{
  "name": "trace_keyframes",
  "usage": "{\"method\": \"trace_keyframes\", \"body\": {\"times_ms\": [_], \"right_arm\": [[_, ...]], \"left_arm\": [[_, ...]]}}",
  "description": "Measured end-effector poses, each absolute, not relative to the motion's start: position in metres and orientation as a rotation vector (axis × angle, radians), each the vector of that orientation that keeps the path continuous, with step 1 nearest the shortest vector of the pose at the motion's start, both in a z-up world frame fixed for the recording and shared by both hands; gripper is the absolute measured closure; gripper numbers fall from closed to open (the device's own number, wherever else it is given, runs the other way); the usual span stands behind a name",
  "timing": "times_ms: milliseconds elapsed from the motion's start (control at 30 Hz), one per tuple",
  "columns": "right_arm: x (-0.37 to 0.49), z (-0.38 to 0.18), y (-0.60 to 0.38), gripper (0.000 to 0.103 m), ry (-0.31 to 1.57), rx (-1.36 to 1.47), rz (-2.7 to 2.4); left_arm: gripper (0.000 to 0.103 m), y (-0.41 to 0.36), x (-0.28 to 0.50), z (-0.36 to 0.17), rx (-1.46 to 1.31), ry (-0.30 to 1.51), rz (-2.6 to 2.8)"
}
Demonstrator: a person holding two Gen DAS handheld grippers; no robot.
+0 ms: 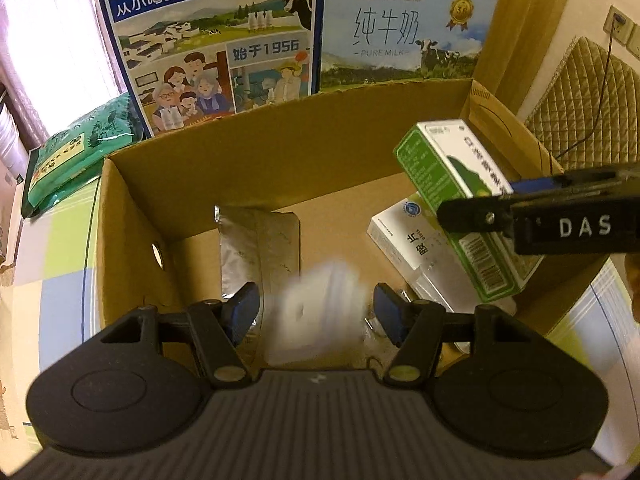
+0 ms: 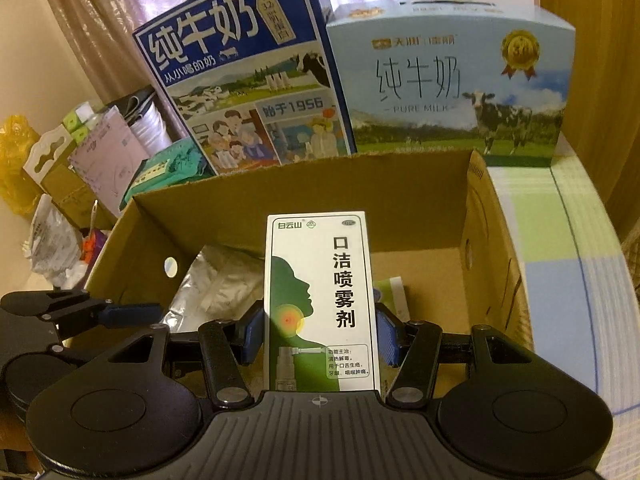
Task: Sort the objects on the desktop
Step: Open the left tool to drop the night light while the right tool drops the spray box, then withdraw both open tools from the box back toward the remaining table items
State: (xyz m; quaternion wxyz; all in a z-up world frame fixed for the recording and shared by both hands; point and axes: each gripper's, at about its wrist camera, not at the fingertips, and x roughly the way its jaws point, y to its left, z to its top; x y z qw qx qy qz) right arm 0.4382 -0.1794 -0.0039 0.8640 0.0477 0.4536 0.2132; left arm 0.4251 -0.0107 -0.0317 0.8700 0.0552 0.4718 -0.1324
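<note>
Now, right gripper [image 2: 320,336]: fingers clamped on both sides of the upright spray box [image 2: 320,300], above the cardboard box [image 2: 280,192].
Left gripper [image 1: 316,316]: fingers apart, a blurred white item [image 1: 316,312] between them, untouched, over the same box.

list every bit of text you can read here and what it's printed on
"纯牛奶", "从小喝的奶", "始于1956": dark blue milk carton
"纯牛奶", "PURE MILK": light blue milk carton; its brand line is too blurred
"白云山", "口洁喷雾剂": green and white spray box in the right gripper; its small print is unclear
"DAS": right gripper's finger
White box in the cardboard box: unreadable
</note>
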Motion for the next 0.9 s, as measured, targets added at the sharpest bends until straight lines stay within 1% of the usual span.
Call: {"method": "trace_keyframes", "body": {"times_ms": [367, 433, 467, 500, 667, 900], "right_arm": [[0.434, -0.003, -0.173, 0.049, 0.951, 0.158, 0.452], [0.433, -0.001, -0.173, 0.045, 0.946, 0.183, 0.457], [0.432, 0.001, -0.173, 0.04, 0.941, 0.184, 0.455], [0.431, 0.004, -0.173, 0.038, 0.934, 0.178, 0.452], [0.418, 0.015, -0.179, 0.036, 0.912, 0.163, 0.444], [0.384, 0.04, -0.197, 0.033, 0.869, 0.154, 0.435]], "left_arm": [[0.043, 0.006, 0.408, -0.019, 0.09, 0.945, -0.271], [0.043, 0.008, 0.404, -0.016, 0.088, 0.94, -0.27], [0.043, 0.009, 0.402, -0.015, 0.086, 0.938, -0.27], [0.043, 0.01, 0.4, -0.014, 0.086, 0.937, -0.27], [0.043, 0.014, 0.388, -0.007, 0.071, 0.928, -0.266], [0.042, 0.016, 0.356, 0.021, 0.081, 0.9, -0.271]]}}
